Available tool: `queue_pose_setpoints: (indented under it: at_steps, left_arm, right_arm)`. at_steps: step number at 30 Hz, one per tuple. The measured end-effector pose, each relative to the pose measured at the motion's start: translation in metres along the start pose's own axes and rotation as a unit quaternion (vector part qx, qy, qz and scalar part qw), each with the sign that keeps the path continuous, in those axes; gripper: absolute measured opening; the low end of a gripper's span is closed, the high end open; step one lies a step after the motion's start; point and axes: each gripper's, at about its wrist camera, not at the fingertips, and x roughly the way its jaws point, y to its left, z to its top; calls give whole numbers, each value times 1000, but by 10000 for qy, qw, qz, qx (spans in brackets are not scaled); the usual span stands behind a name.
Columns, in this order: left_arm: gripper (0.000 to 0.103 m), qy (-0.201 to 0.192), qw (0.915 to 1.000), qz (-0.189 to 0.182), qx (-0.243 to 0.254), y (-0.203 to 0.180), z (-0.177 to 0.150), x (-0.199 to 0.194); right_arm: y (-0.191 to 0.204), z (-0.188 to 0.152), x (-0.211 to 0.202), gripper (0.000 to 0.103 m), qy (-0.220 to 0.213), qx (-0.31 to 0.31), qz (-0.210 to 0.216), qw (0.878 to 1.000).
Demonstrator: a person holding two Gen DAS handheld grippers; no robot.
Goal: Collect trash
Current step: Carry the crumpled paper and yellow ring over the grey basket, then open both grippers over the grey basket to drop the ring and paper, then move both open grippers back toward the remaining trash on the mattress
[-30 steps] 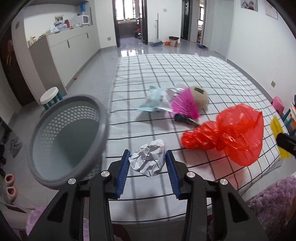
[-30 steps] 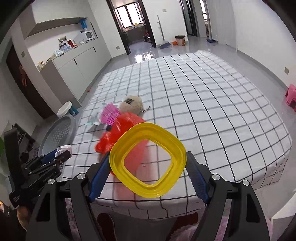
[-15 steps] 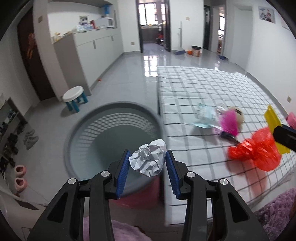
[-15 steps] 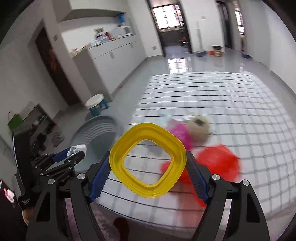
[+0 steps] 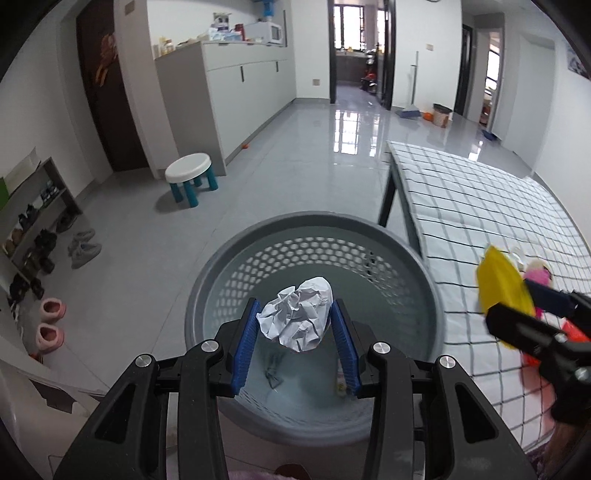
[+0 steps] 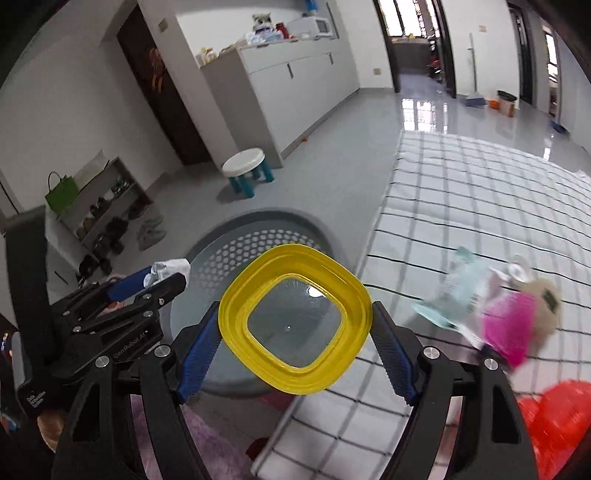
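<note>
Holding the paper ball pinched in my left tongs over the basket and the yellow lid clamped in my right tongs nearer its rim, I could drop the lid outside.

This is a home: a low open shoe rack with shoes, pink slippers, a small white stool, a white microwave on grey cupboards.

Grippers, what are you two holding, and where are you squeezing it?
The left hand-held gripper squeezes a crumpled paper ball by its sides. The right hand-held gripper clamps a yellow container across its outer rim.
</note>
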Motion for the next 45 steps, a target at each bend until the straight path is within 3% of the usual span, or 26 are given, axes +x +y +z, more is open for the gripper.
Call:
queue_pose_setpoints:
  at_steps: [7, 13, 18, 45]
  left_arm:
    - [42, 225, 9995, 35, -204, 18, 2, 21]
    - [46, 314, 9989, 97, -331, 27, -1, 28]
    - [66, 245, 9988, 177, -383, 31, -2, 24]
    - [69, 204, 9986, 248, -431, 31, -1, 19]
  right_arm:
    - [7, 13, 47, 76, 317, -62, 167, 9993]
    - [10, 19, 60, 76, 383, -163, 212, 9989]
    - [8, 22, 61, 77, 364, -128, 253, 9989]
    - [7, 20, 49, 80, 226, -103, 152, 9996]
